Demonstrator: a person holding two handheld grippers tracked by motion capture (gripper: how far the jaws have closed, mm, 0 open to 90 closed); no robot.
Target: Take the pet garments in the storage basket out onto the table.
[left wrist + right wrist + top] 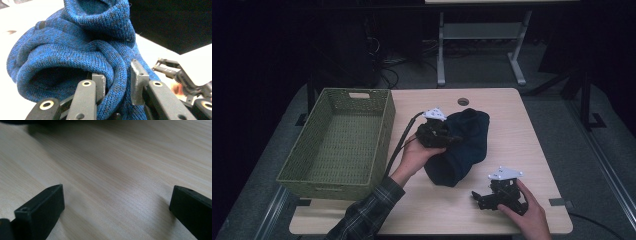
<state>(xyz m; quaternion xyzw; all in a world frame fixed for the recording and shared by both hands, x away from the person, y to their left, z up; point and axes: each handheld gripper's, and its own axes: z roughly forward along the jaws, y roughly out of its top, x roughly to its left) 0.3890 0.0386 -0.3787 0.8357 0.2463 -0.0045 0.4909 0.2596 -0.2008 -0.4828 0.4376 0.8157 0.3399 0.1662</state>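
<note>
One pale wood-grain tabletop (522, 150) carries one empty olive-green woven rectangular basket (343, 141) along its left side and one dark blue knitted garment (464, 145), bunched in a heap near the middle, just right of the basket. Two black two-jaw grippers are at work: the left gripper (117, 82) is clenched on a rolled fold of the blue knit, while the right gripper (117, 200) rests low over bare wood at the near right edge, jaws spread wide and grasping nothing. No brand, label or writing can be read anywhere.
</note>
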